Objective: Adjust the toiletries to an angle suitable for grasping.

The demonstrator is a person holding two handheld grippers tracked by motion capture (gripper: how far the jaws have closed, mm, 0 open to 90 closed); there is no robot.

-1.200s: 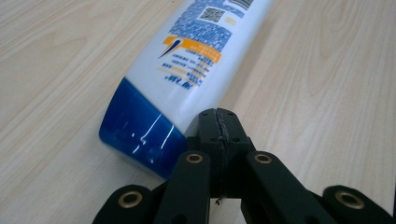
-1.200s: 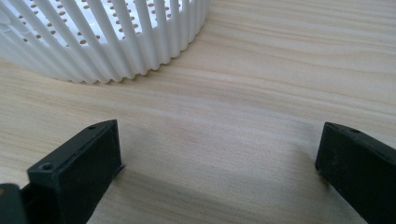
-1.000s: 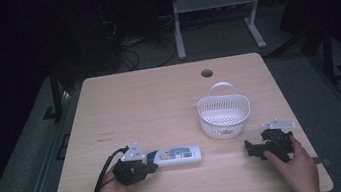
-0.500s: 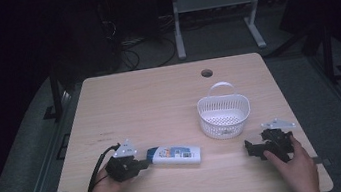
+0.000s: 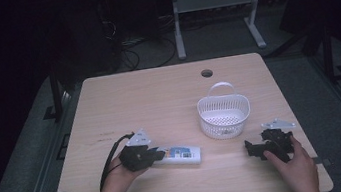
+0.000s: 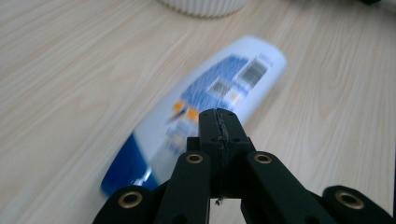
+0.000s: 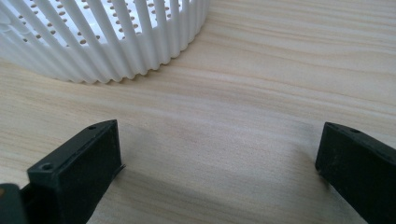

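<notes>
Left claw returned to bottle, closed

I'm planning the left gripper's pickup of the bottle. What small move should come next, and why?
Probably open the left gripper first: its jaws are pressed together above the lying bottle, not around it. The right gripper sits open near the white basket.

Bottle label blurred, print unreadable, near end hidden behind left gripper. Basket cut off by frame top and left.
</notes>
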